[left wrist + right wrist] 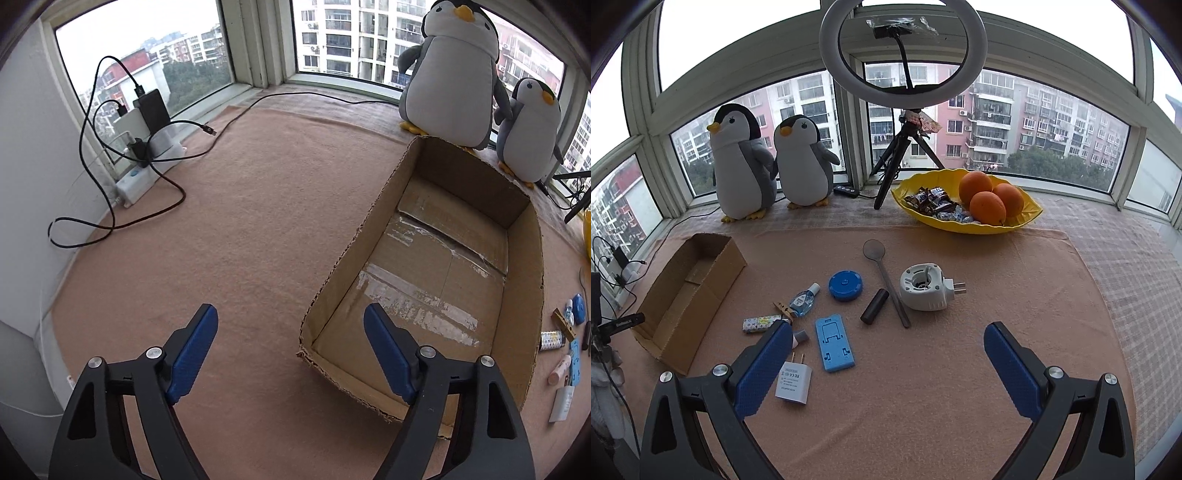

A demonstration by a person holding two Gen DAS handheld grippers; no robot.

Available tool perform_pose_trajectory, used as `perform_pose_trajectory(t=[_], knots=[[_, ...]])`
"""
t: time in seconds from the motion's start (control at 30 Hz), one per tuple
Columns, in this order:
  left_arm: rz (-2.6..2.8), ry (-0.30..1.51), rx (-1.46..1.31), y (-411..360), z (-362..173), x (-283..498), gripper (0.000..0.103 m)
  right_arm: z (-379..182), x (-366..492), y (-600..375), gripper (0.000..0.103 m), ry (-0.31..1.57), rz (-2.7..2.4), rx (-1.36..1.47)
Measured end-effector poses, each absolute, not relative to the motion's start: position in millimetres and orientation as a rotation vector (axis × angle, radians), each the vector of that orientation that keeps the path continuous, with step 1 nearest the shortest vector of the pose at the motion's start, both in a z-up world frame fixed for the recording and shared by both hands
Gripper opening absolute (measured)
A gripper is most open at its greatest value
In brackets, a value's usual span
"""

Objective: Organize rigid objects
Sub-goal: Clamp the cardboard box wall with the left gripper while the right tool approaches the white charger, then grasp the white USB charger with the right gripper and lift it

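Observation:
An empty cardboard box (443, 280) lies on the pink cloth; it also shows at the left in the right wrist view (690, 295). My left gripper (291, 347) is open and empty, at the box's near left corner. My right gripper (886, 365) is open and empty, above the cloth. Ahead of it lie a white charger (794, 384), a blue phone stand (833, 343), a patterned lighter (761, 324), a small blue bottle (803, 301), a wooden clip (783, 309), a blue round case (845, 285), a black cylinder (874, 311), a long spoon (886, 284) and a white plug device (925, 286).
Two plush penguins (744, 162) stand by the window behind the box. A yellow bowl (1027, 218) holds oranges and sweets. A ring light on a tripod (905, 147) stands at the back. A power strip and cables (140, 162) lie at the far left.

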State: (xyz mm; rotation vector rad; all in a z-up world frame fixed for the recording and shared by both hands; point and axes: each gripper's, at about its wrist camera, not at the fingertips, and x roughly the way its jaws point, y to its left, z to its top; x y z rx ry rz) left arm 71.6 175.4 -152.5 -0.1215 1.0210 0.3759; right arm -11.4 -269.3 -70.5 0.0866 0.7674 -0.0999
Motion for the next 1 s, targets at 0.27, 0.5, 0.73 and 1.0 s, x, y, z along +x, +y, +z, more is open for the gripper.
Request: perform_pose_trajectory(t=[0.27, 0.5, 0.73, 1.0], knots=[[0.348, 1.072, -0.124, 173, -171, 82, 0.054, -103, 3, -291, 0.087, 0.862, -0.092, 0.138], [0.327, 1.094, -0.120, 172, -180, 85, 0.036, -119, 11, -274, 0.076, 0.941, 0.010, 0.171], [0.311, 1.100, -0.114, 168, -185, 90, 0.029, -135, 18, -223, 0.075, 1.014, 0.142, 0.105], [0.300, 1.097, -0.088, 167, -185, 92, 0.027, -164, 38, -181, 0.065, 1.126, 0.184, 0.039]])
